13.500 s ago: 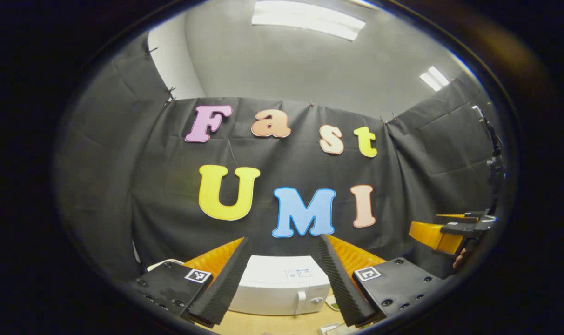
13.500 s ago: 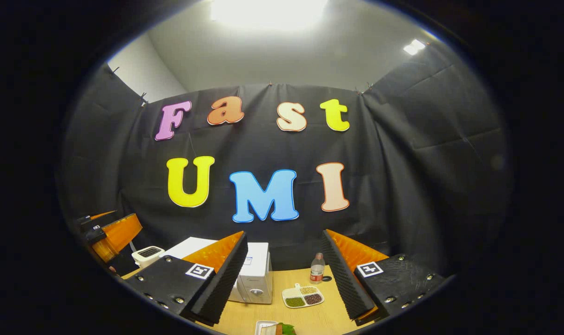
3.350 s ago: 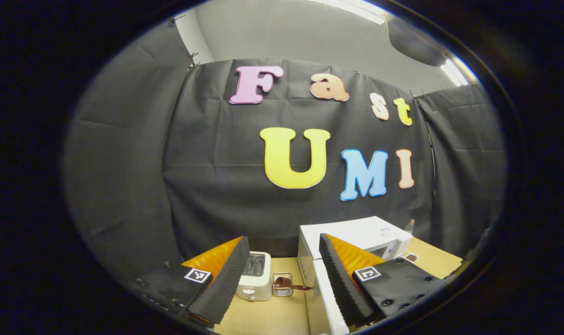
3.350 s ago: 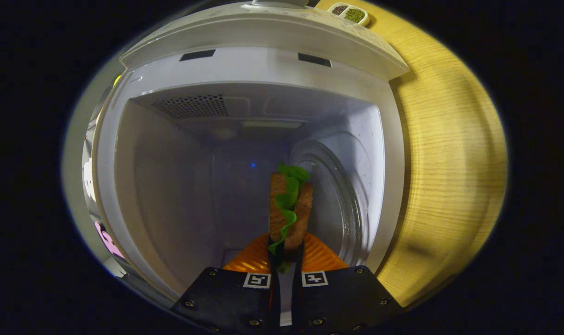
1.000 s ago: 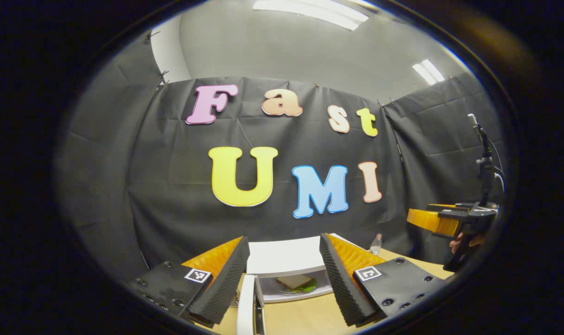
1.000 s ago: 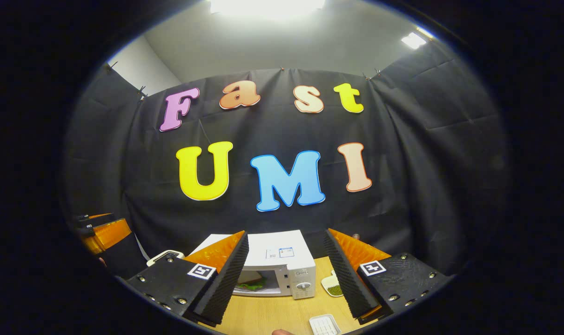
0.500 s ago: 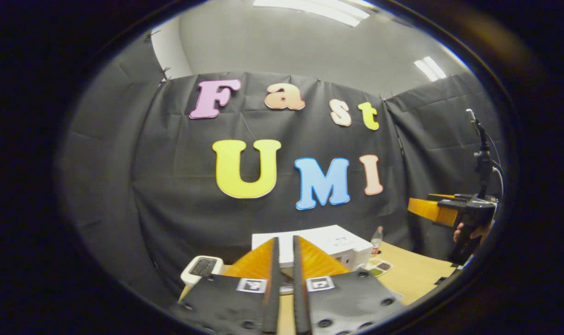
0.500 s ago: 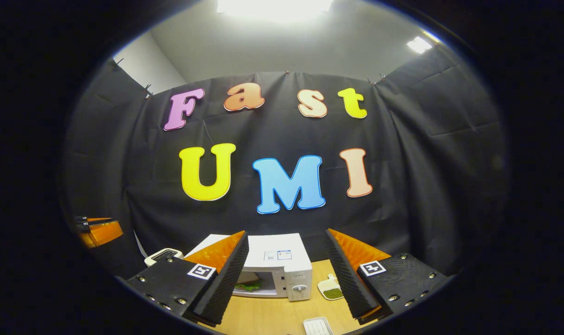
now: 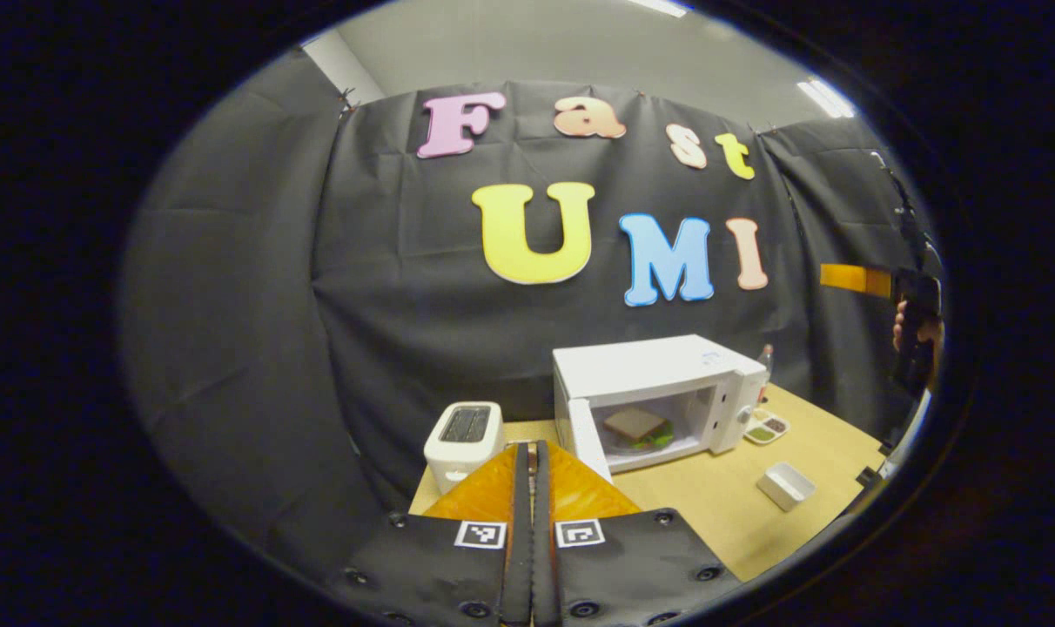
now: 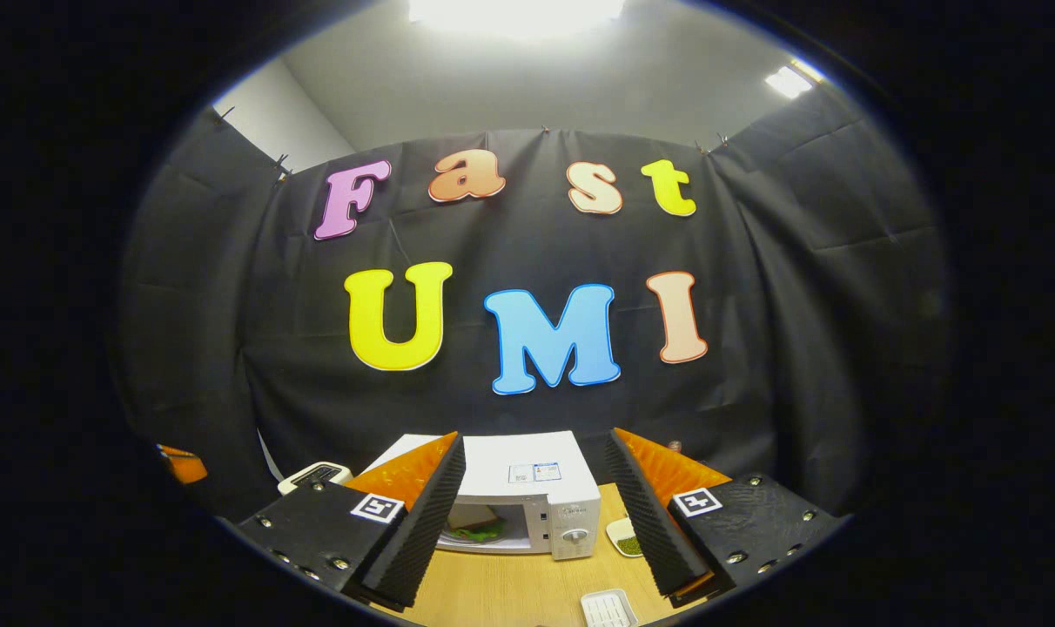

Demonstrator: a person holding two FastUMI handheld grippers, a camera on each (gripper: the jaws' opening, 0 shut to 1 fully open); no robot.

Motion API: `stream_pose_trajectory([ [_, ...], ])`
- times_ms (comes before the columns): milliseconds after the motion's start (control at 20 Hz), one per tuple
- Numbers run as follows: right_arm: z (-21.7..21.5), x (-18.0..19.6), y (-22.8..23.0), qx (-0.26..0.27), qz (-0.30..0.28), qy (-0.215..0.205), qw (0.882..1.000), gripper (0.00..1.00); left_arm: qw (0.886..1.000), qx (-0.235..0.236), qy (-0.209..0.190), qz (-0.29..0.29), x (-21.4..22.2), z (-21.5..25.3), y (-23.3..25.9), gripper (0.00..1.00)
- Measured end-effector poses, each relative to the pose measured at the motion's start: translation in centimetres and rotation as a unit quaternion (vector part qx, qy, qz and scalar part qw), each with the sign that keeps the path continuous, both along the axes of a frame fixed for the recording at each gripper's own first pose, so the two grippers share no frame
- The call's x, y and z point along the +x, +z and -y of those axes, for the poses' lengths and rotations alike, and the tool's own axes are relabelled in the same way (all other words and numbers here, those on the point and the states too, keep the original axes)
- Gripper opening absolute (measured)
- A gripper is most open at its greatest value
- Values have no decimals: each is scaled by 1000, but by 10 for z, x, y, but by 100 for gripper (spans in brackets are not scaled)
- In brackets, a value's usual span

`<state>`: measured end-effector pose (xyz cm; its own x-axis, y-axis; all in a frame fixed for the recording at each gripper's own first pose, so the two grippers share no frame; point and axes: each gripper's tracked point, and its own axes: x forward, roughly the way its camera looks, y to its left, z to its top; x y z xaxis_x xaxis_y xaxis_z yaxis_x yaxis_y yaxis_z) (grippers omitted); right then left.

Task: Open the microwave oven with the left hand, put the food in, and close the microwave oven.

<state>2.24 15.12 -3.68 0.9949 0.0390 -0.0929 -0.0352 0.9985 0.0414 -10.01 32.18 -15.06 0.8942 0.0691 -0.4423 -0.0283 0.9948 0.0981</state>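
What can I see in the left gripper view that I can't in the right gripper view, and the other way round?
Left gripper view: a bottle behind the microwave, a hand holding the right gripper, and the left gripper shut. Right gripper view: the right gripper's spread fingers up close. Both: the microwave open, sandwich inside, and the toaster.

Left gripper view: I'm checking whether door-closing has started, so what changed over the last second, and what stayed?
The left gripper went from open to shut, empty, and now sits by the open door of the microwave, with the toaster in sight. The right gripper stayed open and raised. The sandwich stayed inside; the door is not yet closed.
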Motion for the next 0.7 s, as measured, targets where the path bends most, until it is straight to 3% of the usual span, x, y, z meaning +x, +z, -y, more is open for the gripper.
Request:
stream_pose_trajectory([
  [250,-11,-7,8,2,15,-1,1000,96,998,-29,0,-56,-36,-15,-55,7],
  [700,-9,-16,16,-17,29,-14,999,96,986,-107,-59,-110,-66,20,-105,7],
])
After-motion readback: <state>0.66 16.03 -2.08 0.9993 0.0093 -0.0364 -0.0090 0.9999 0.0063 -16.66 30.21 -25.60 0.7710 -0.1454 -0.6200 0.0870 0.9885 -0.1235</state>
